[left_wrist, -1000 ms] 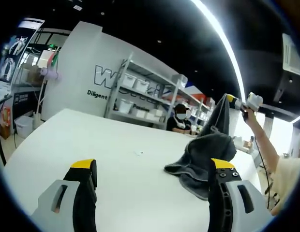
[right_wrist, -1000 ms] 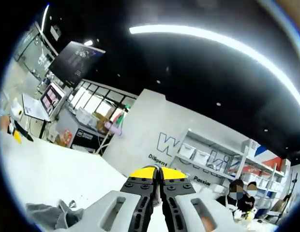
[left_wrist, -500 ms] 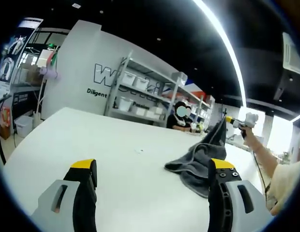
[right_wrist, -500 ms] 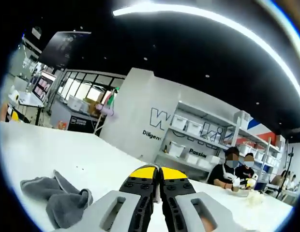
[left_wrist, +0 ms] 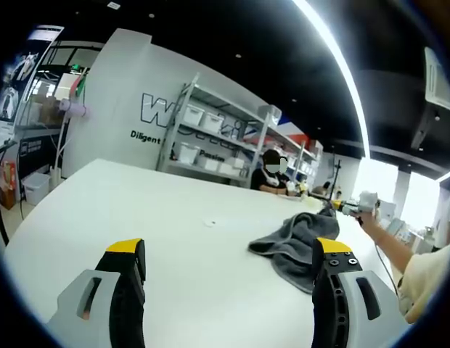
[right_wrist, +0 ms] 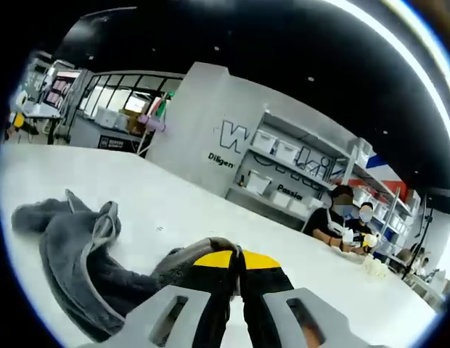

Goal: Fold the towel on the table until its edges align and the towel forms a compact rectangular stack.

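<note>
Pinching an edge of the grey towel (right_wrist: 80, 254) in my right gripper (right_wrist: 236, 262), its jaws together, I keep my left gripper (left_wrist: 228, 268) wide apart over the white table (left_wrist: 138, 210). Crumpled cloth may slip, spoiling alignment.

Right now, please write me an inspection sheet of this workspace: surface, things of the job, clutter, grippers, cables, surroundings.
Surface: white table, broad and bare around the work.
Job's things: grey towel, crumpled in a heap, not folded; one corner is drawn out toward the right gripper.
Clutter: one tiny speck on the table, too small to identify.
Grippers: left gripper open, jaws wide apart above the table, holding nothing; right gripper shut on a towel edge.
Cables: a thin dark line hangs below the person's forearm in the left gripper view; possibly a cable.
Surroundings: shelving with white bins, lettered wall, seated people at the far side, ceiling light strip.
</note>
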A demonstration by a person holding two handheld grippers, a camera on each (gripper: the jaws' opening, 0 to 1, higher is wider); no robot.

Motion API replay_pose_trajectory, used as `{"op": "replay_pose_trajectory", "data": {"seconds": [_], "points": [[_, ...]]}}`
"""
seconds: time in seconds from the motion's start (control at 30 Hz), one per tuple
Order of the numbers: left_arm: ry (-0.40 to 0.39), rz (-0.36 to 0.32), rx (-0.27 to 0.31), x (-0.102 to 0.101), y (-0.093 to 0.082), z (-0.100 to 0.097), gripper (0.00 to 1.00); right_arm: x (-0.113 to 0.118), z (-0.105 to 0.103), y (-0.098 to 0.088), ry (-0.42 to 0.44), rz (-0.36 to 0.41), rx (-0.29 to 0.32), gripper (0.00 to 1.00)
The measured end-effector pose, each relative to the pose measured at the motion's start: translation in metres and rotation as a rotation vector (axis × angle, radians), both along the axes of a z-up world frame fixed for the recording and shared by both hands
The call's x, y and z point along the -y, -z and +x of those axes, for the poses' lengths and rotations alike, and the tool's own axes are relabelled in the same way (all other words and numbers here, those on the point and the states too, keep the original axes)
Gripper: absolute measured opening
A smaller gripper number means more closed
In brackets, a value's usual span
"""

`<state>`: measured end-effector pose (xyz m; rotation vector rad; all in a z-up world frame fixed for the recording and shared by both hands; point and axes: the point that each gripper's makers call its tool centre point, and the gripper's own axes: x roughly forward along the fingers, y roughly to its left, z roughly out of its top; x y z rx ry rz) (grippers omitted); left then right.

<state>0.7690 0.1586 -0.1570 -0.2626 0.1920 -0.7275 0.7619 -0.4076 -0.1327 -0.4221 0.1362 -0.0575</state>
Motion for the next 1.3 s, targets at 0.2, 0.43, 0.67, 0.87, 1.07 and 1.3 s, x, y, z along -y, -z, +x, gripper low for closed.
{"op": "replay_pose_trajectory", "data": {"seconds": [0.2, 0.43, 0.67, 0.87, 1.07, 1.3], "points": [[-0.001, 0.004, -0.005, 0.000, 0.002, 0.002, 0.93, 0.010, 0.003, 0.038, 0.020, 0.018, -0.079, 0.00], [-0.002, 0.008, -0.009, 0.000, 0.003, 0.003, 0.93, 0.019, -0.001, 0.066, 0.044, 0.050, -0.134, 0.00], [-0.003, 0.017, -0.014, 0.001, 0.006, 0.003, 0.93, 0.019, -0.004, 0.075, 0.043, 0.063, -0.158, 0.00], [-0.001, 0.023, -0.017, 0.003, 0.008, 0.003, 0.93, 0.018, -0.011, 0.065, 0.060, 0.050, -0.137, 0.10], [0.001, 0.030, -0.021, 0.004, 0.010, 0.003, 0.93, 0.010, -0.025, 0.039, 0.062, 0.014, -0.080, 0.20], [0.003, 0.035, -0.025, 0.005, 0.011, 0.003, 0.93, -0.005, -0.045, 0.016, 0.053, 0.042, -0.027, 0.35]]}}
